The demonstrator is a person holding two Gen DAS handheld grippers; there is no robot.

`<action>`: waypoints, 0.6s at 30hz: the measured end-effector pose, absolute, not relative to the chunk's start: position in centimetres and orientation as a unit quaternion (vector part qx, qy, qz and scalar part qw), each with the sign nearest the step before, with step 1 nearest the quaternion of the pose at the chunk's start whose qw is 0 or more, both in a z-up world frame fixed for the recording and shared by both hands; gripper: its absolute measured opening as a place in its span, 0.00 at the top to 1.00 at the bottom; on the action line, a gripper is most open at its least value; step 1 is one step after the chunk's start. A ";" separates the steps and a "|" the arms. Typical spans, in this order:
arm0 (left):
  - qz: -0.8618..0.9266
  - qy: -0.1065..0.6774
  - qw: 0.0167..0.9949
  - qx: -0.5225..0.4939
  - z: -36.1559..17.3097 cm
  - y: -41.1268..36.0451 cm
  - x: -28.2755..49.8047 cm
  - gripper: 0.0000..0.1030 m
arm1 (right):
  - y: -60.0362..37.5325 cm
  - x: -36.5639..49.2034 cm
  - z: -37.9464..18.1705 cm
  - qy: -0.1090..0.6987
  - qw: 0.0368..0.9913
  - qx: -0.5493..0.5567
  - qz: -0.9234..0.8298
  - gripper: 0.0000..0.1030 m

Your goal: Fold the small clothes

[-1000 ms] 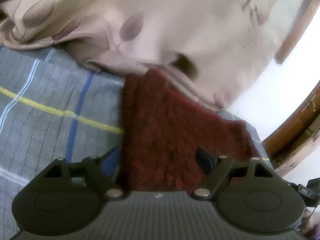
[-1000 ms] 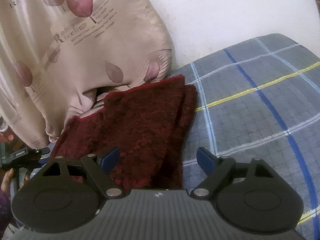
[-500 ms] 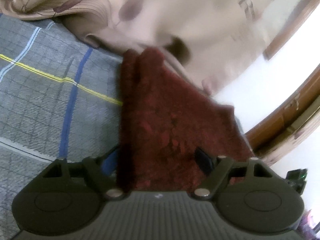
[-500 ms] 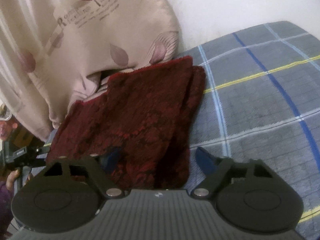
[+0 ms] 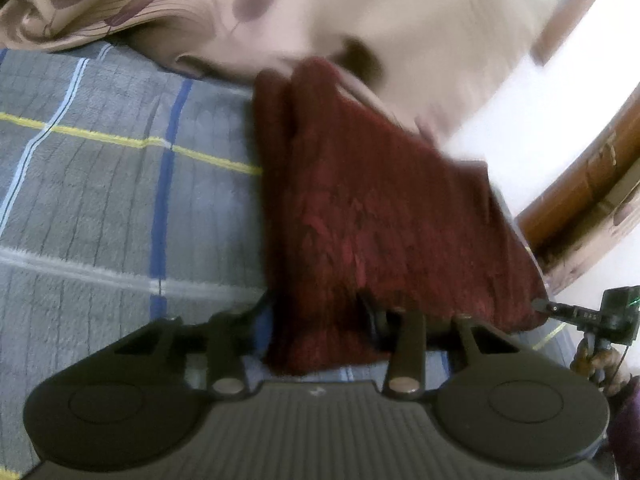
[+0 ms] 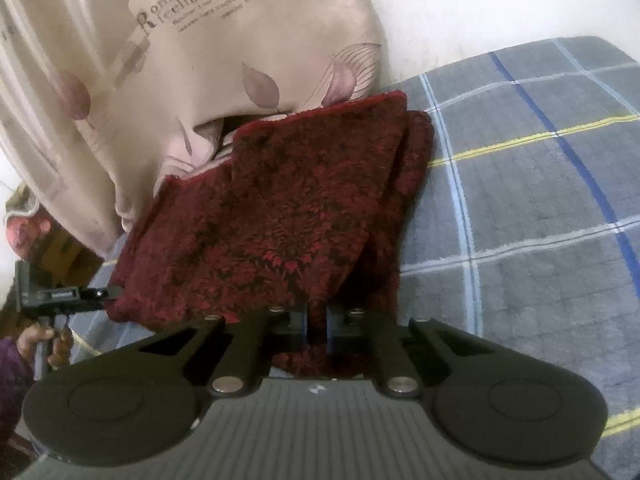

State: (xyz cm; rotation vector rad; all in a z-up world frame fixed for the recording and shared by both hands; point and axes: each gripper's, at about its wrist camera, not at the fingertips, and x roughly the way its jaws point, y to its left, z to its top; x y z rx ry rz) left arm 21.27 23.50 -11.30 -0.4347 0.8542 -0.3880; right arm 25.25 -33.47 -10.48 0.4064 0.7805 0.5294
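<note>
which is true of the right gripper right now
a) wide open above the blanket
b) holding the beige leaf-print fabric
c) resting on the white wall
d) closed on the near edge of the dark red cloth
d: in the right wrist view the right gripper has its blue pads drawn close together with a fold of the dark red cloth pinched between them, clear of the beige leaf-print fabric.

My right gripper [image 6: 316,330] clamps the near edge of the dark red garment [image 6: 280,216], 2 blue pads [image 6: 306,326] pressing it.
</note>
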 end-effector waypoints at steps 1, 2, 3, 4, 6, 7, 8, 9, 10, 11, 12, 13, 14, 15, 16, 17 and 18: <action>-0.186 0.410 0.868 -0.210 -11.4 23.6 21.0 0.60 | -33.7 25.2 -10.5 0.376 0.868 0.199 0.255 0.89; -0.186 0.411 0.867 -0.212 -11.6 23.8 20.8 0.60 | -34.0 25.0 -10.5 0.378 0.867 0.198 0.257 0.89; -0.186 0.410 0.866 -0.215 -11.8 23.9 20.5 0.60 | -34.1 24.9 -10.6 0.379 0.868 0.194 0.256 0.89; -0.187 0.410 0.866 -0.217 -11.9 24.0 20.4 0.60 | -34.3 24.9 -10.6 0.380 0.867 0.194 0.256 0.90; -0.187 0.414 0.864 -0.217 -11.9 24.0 20.5 0.60 | -34.5 24.7 -10.8 0.383 0.864 0.197 0.260 0.90; -0.186 0.419 0.863 -0.215 -11.9 23.9 20.8 0.60 | -34.4 24.7 -10.9 0.385 0.864 0.192 0.260 0.90; -0.185 0.420 0.862 -0.214 -11.7 23.9 20.8 0.58 | -34.2 24.7 -11.2 0.391 0.862 0.190 0.261 0.90; -0.185 0.420 0.862 -0.214 -11.4 23.9 21.0 0.58 | -34.3 24.8 -11.4 0.394 0.859 0.195 0.261 0.90; -0.188 0.415 0.864 -0.215 -10.9 24.1 21.0 0.58 | -34.4 25.0 -11.5 0.395 0.857 0.203 0.260 0.90; -0.188 0.407 0.867 -0.218 -10.4 24.2 20.8 0.58 | -34.6 25.1 -11.4 0.394 0.856 0.213 0.259 0.89; -0.191 0.392 0.871 -0.225 -9.7 24.5 20.7 0.52 | -34.8 25.0 -11.1 0.386 0.856 0.223 0.262 0.85; -0.194 0.376 0.875 -0.234 -8.9 24.7 20.8 0.43 | -35.0 24.7 -10.7 0.374 0.857 0.233 0.266 0.81; -0.194 0.365 0.879 -0.238 -8.4 24.8 20.9 0.21 | -35.2 24.4 -10.1 0.357 0.866 0.233 0.260 0.79; -0.189 0.352 0.886 -0.235 -7.8 24.7 21.3 0.13 | -35.2 24.0 -9.4 0.343 0.877 0.223 0.253 0.76; -0.184 0.339 0.894 -0.229 -7.4 24.5 21.7 0.13 | -35.2 23.7 -8.8 0.331 0.885 0.212 0.249 0.74; -0.181 0.333 0.898 -0.225 -7.1 24.5 22.2 0.13 | -35.1 23.4 -8.3 0.318 0.891 0.206 0.249 0.70; -0.182 0.331 0.898 -0.224 -7.1 24.4 22.9 0.13 | -35.1 23.2 -7.8 0.308 0.894 0.205 0.253 0.67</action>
